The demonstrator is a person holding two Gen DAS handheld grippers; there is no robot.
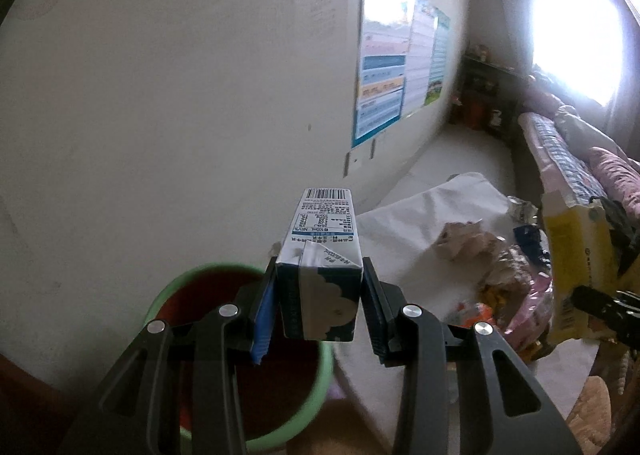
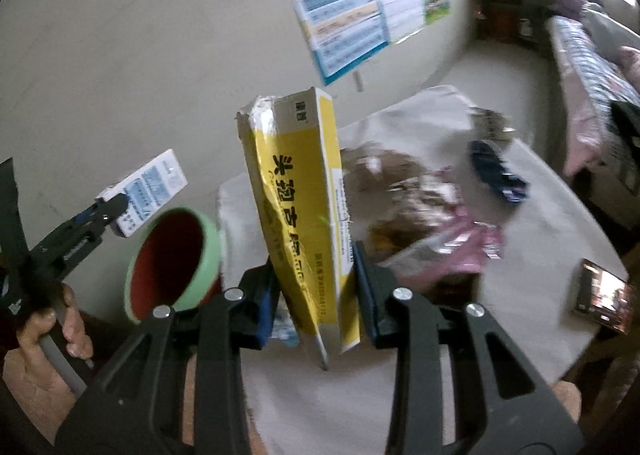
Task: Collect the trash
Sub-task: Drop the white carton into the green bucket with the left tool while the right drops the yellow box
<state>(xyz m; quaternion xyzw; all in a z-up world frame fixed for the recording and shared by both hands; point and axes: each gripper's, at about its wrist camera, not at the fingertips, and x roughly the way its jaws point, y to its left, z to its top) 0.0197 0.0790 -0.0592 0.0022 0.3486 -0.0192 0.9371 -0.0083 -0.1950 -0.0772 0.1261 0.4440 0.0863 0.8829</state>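
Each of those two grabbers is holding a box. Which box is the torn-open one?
The yellow box in the right gripper: its top end is ripped and crumpled. The blue-and-white carton in the left gripper looks closed and square-edged.

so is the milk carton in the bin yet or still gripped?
Still gripped. The left gripper is shut on the milk carton, which is held above the green-rimmed bin, not inside it.

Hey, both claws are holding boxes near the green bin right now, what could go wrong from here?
The left claw grips only the bottom end of the milk carton, so it could pivot and drop outside the green bin rim. The right claw pinches the crushed yellow box, which may slip. Both claws sit close together, so they might bump near the bin.
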